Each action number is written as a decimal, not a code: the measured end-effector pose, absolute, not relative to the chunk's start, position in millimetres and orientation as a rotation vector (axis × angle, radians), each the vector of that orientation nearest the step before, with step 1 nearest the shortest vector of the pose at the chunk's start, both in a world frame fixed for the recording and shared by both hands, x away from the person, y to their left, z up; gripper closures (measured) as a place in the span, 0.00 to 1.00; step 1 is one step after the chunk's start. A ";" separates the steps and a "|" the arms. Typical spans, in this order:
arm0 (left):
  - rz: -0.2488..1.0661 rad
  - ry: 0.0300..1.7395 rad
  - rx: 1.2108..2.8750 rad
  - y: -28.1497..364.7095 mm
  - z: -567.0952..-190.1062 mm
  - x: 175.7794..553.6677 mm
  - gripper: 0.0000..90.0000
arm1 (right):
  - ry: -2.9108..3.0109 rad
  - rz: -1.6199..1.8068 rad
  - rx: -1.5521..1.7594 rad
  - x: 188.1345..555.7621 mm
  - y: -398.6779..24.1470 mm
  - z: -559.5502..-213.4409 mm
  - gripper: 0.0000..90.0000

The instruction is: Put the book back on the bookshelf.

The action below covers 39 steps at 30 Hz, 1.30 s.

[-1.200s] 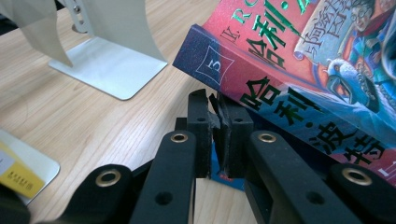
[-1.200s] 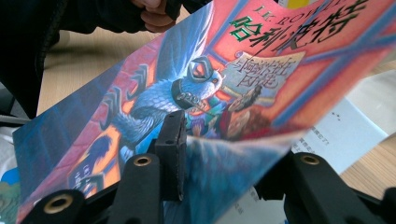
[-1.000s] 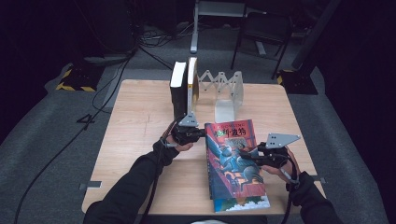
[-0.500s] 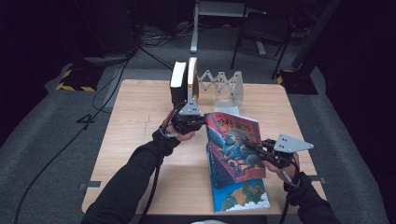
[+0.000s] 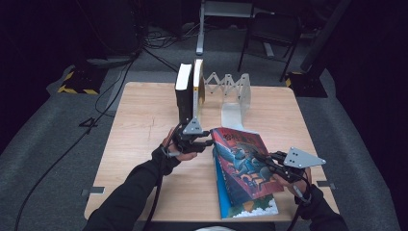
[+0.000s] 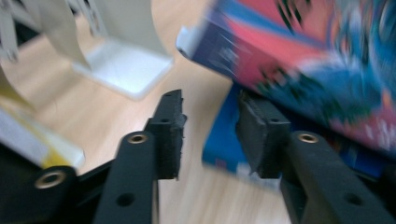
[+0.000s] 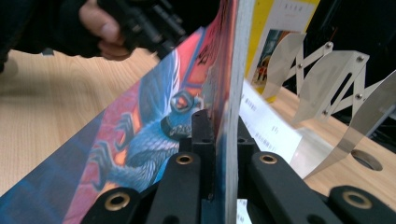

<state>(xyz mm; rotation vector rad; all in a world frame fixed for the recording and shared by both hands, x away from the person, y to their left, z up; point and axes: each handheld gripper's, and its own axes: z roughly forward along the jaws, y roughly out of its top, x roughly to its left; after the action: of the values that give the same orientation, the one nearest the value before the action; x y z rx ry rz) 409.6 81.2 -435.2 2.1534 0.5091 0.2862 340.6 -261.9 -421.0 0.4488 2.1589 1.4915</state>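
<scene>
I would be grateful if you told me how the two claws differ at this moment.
The right claw is shut on the colourful book's edge, its pads pressing the cover; the left claw stands open, its jaws having just been opening, with nothing gripped. The right claw holds that book tilted up off the table; the left claw sits beside the book's far corner. Both have black jaws.

Light wooden table (image 5: 144, 120), square, grain running left to right, standing on grey carpeted floor (image 5: 57, 144). Dark room all round, lit mainly over the tabletop. Black cables (image 5: 115, 82) trailing across the floor at far left, beside a yellow-and-black striped block (image 5: 77, 83). Grey metal stand post (image 5: 200, 29) rising beyond the far edge. Dark chair (image 5: 269, 33) at far right, near a slanted dark pole (image 5: 322, 33).
</scene>
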 end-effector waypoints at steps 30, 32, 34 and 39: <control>-0.051 0.432 2.202 64.0 -458.3 382.4 0.34 | 2.181 1.443 0.464 344.5 -257.7 -422.4 0.94; -0.058 0.424 2.184 63.8 -455.9 380.6 0.31 | 2.180 1.442 0.461 344.3 -257.6 -422.3 0.94; -0.055 0.433 2.158 62.4 -452.2 378.8 0.28 | 2.182 1.435 0.457 344.4 -256.2 -422.3 0.94; -0.148 0.514 2.077 54.4 -456.9 391.0 0.16 | 2.182 1.425 0.454 344.3 -254.8 -422.4 0.94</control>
<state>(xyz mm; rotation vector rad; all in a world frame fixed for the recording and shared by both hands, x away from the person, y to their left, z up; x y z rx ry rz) 391.0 54.4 -456.9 2.0772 0.5139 -0.1477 344.3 -254.8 -422.4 0.4543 2.1820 1.4247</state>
